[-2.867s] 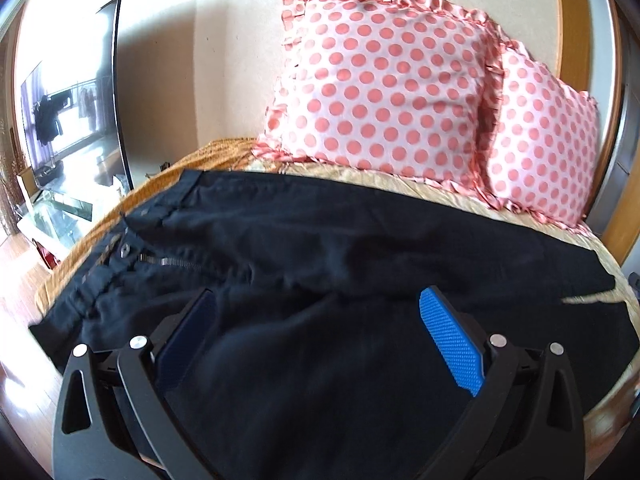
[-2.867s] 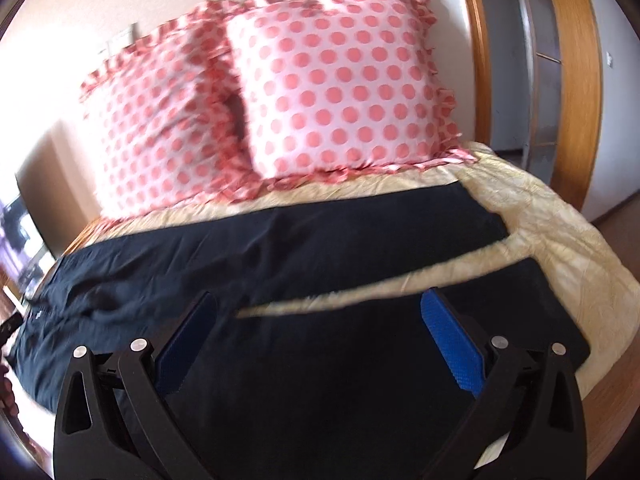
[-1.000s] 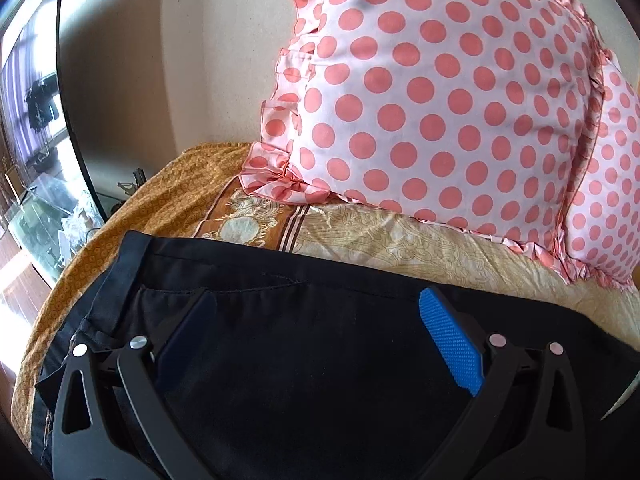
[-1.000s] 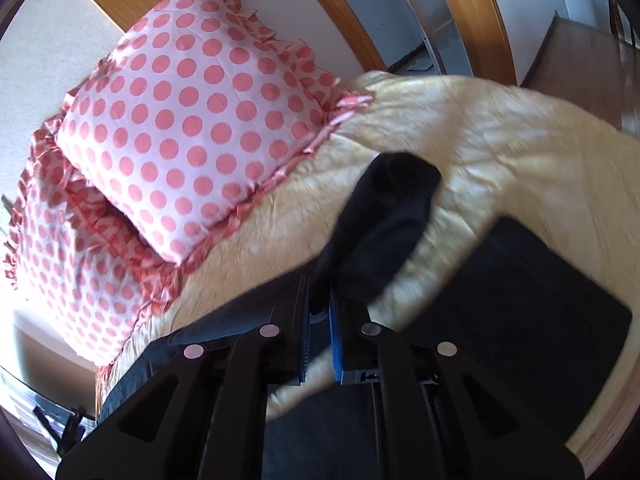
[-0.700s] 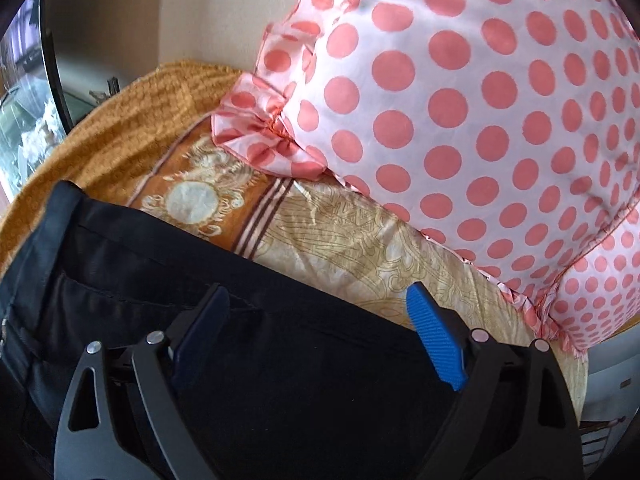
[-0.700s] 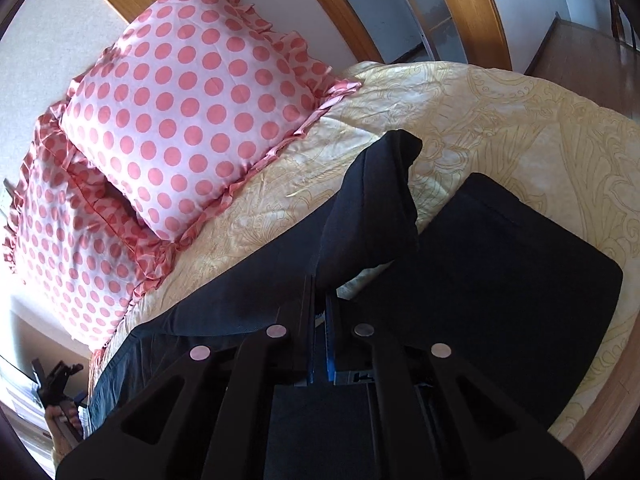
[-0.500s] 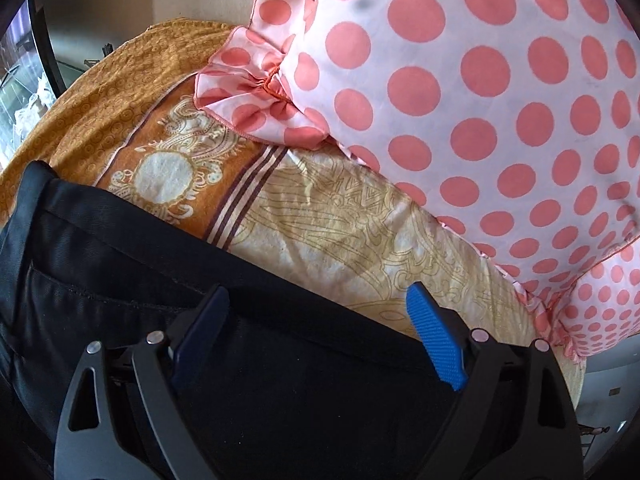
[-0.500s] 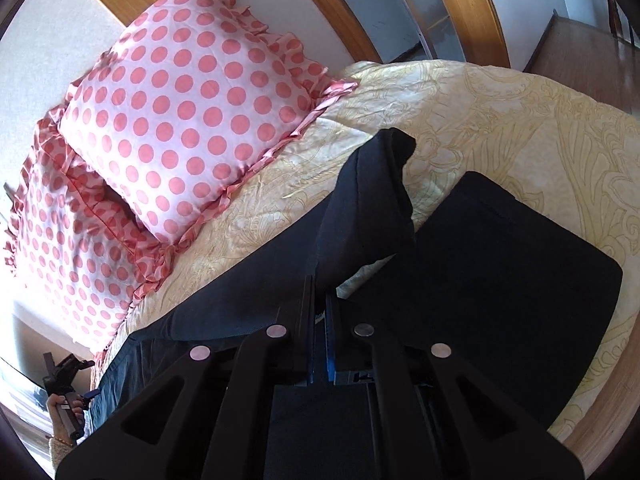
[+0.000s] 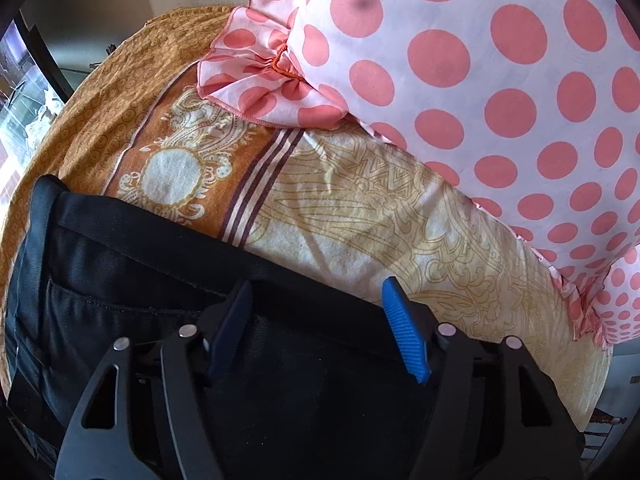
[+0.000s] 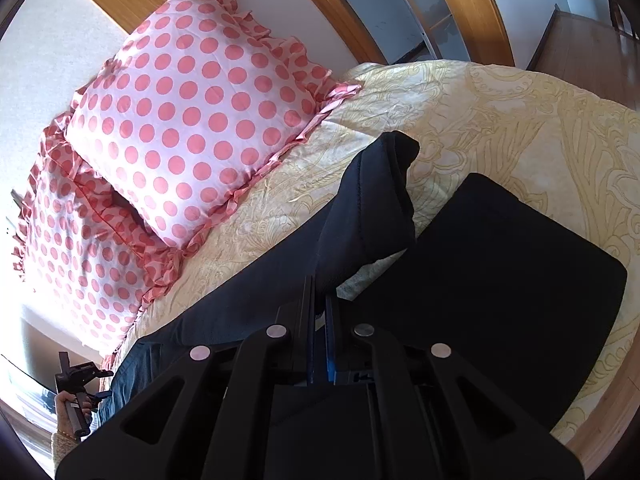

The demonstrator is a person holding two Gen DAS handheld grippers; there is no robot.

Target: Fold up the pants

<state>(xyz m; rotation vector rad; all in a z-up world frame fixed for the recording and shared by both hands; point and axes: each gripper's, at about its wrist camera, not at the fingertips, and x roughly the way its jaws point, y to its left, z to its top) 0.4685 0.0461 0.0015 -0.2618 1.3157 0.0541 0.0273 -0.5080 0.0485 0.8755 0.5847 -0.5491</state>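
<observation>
Black pants lie across the bed, waistband at the left of the left wrist view. My left gripper is open, its blue pads straddling the pants' far edge near the back pocket. In the right wrist view my right gripper is shut on the far pant leg near its hem and holds it lifted off the bedspread. The near pant leg lies flat to the right of it.
Two pink polka-dot pillows lean at the head of the bed; one fills the upper right of the left wrist view. A yellow patterned bedspread covers the bed. A wooden door frame and floor are behind.
My left gripper has moved in low to the pants' far edge and its jaws have narrowed. My right gripper closed on the far leg's hem and has lifted it.
</observation>
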